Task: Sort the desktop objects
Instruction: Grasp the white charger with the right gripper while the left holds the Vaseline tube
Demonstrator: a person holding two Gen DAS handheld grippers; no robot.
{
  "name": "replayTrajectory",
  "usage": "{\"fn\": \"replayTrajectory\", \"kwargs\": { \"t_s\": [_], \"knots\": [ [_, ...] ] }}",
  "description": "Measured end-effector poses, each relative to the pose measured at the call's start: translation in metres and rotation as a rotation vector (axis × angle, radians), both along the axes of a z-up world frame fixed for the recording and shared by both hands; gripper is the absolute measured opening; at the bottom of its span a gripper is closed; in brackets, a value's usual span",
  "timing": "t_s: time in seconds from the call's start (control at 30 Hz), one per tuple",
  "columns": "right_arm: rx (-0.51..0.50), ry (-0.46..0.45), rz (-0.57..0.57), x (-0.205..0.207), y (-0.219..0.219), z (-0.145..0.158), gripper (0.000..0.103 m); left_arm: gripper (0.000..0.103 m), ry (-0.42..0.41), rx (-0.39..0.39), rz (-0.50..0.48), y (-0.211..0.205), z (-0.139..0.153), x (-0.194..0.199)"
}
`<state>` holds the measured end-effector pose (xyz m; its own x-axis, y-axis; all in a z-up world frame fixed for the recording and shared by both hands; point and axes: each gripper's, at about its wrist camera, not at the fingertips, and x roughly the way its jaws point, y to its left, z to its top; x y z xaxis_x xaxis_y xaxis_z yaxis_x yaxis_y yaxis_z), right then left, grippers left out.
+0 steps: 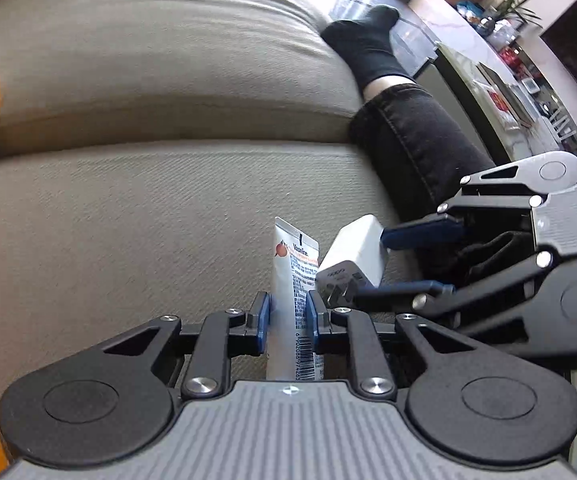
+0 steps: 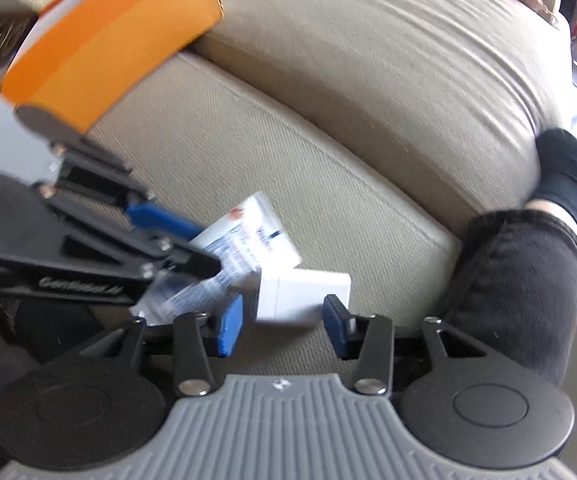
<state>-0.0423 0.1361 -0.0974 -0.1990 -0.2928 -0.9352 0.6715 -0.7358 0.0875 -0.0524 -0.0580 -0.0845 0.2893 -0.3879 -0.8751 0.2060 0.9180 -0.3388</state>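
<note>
We are in a home living room: a beige fabric sofa (image 1: pixel 168 80) fills our view, a person's leg (image 1: pixel 416 136) in dark jeans and a black sock (image 1: pixel 368 44) rests on it, and a marble-topped counter (image 1: pixel 452 28) with a potted plant (image 1: pixel 518 4) stands behind.

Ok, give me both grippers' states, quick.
Left gripper: shut on the tube.
Right gripper: open, holding nothing; the white charger lies just beyond its fingertips.
</note>
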Motion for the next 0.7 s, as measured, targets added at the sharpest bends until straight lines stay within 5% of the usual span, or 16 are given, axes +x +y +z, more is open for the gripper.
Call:
{"fn": "replayTrajectory", "kwargs": {
  "t_s": [0.13,0.23,0.57,0.7],
  "knots": [
    [-0.029,0.011,0.032,0.003,-0.001,0.004,0.048,0.022,0.026,-0.06,0.066,0.014,-0.006,-0.006],
    [0.044,0.058,0.137,0.007,-0.004,0.005,0.049,0.03,0.021,-0.026,0.067,0.01,-0.013,-0.002],
    [0.307,0.188,0.747,0.035,-0.035,0.002,0.054,0.046,0.025,0.011,0.005,-0.006,-0.019,0.015],
    [0.399,0.237,0.909,0.045,-0.042,-0.013,0.054,0.049,0.027,0.025,-0.021,-0.012,-0.019,0.019]
  ]
}}
